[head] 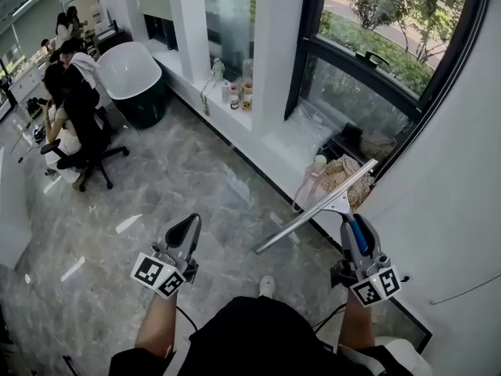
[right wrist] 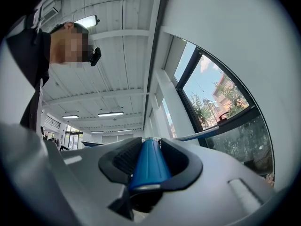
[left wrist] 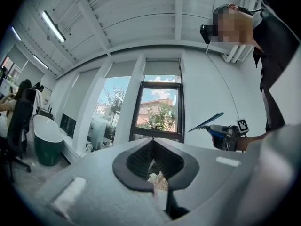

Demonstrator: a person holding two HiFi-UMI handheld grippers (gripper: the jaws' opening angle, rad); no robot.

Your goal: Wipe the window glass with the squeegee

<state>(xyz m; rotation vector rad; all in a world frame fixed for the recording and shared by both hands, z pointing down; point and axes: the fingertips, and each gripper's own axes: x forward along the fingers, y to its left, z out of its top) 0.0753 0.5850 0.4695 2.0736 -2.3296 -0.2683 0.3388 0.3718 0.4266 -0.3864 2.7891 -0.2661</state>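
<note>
Head view — right tool [head: 356, 230] raised, pinching squeegee [head: 313, 208] handle; left tool [head: 187, 229] pressed together, low.

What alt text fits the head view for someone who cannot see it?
The right gripper holds a squeegee by its blue handle, blade slanting toward the black-framed window. The left gripper hangs empty, jaws together, over a grey marble floor.

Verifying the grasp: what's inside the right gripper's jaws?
The blue cylindrical handle of the squeegee is clamped between the jaws of the right gripper; its long metal blade sticks out ahead. Where the pads touch the handle's sides is covered by the jaws.
</note>
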